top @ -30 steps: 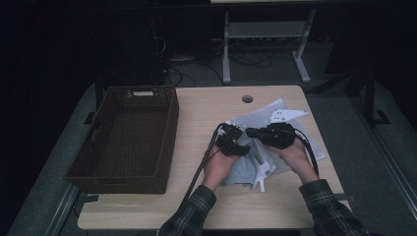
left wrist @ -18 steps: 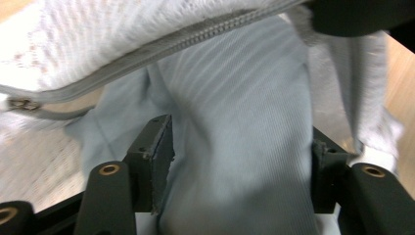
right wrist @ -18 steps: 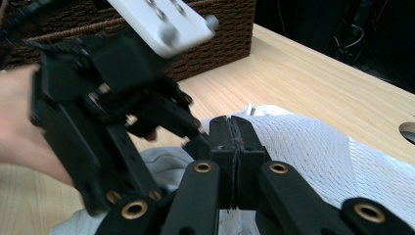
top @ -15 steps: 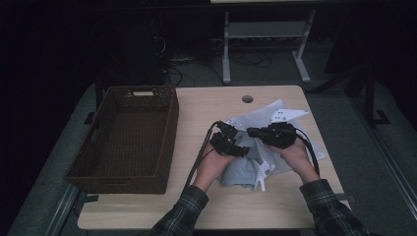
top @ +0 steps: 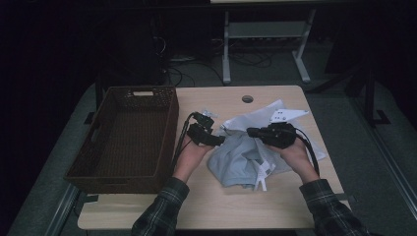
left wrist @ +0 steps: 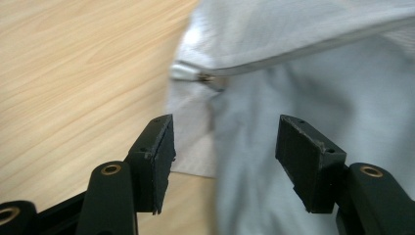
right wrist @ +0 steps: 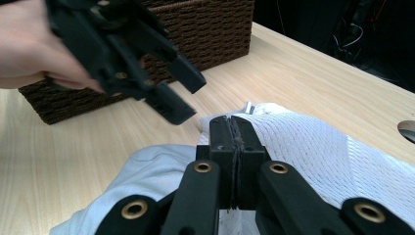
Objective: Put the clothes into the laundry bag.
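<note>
Handling a laundry bag and grey garment at the table

Listing from the person's edge outward:

- Plaid sleeves: two, entering from the bottom of the high view, one forearm to each claw
- Grey garment (top: pixel 236 164): crumpled on the table between the two hands, its near end lying out on the wood, its far end tucked into the mouth of the mesh bag
- White tag (top: pixel 261 173): hangs at the garment's right edge, near the right forearm
- Right claw (top: pixel 254 132): jaws pressed together, pinching the edge of the white mesh bag (right wrist: pixel 313 147); the right gripper view shows the mesh caught between the two pads
- Left claw (top: pixel 220 140): jaws spread and have just been opening; in the left gripper view nothing sits between the pads, and the bag's zipper edge (left wrist: pixel 215 78) and grey cloth lie just beyond them
- White mesh bag: spread flat toward the table's right side, reaching past the right claw to the far right
- Brown wicker basket (top: pixel 169 123): on the table's left part, just beside the left hand
- Table (top: pixel 206 98): light wood, with a round cable hole (top: pixel 247 99) near the far edge
</note>
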Demonstrator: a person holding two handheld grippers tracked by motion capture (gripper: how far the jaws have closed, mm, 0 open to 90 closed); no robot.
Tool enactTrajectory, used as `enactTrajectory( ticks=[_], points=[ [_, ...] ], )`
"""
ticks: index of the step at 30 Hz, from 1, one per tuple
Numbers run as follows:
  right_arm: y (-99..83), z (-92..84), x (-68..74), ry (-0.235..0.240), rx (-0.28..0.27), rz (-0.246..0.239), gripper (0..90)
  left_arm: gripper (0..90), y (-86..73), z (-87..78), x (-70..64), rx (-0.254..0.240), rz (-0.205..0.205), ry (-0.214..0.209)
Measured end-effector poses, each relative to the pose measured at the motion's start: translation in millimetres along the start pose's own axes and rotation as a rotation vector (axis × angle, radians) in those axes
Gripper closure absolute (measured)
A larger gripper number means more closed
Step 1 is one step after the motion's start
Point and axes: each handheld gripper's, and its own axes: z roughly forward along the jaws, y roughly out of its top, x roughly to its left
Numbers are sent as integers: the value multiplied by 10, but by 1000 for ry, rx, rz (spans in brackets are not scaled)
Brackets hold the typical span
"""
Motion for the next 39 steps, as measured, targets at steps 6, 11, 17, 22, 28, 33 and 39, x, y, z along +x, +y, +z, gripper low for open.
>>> enactTrajectory(
  ticks=[6,11,17,22,28,33,39],
  points=[
    [-2,-15,-16,0,-2,2,890,394,-3,217,153,38,-10,18],
    [-4,-21,-25,1,-4,0,890,399,-34,381,238,60,-13,18],
    [-9,-14,-31,4,-4,2,890,479,-67,481,304,75,-20,2],
    [-11,-18,-26,6,-2,1,890,716,-96,548,292,121,3,-28],
    [-8,-21,-30,4,-3,0,890,882,-105,497,274,141,10,-46],
    [-12,-26,-30,5,-1,2,889,882,-136,389,246,139,-2,-37],
    [-19,-26,-37,4,2,1,889,882,-238,269,137,132,6,-51]
  ],
)
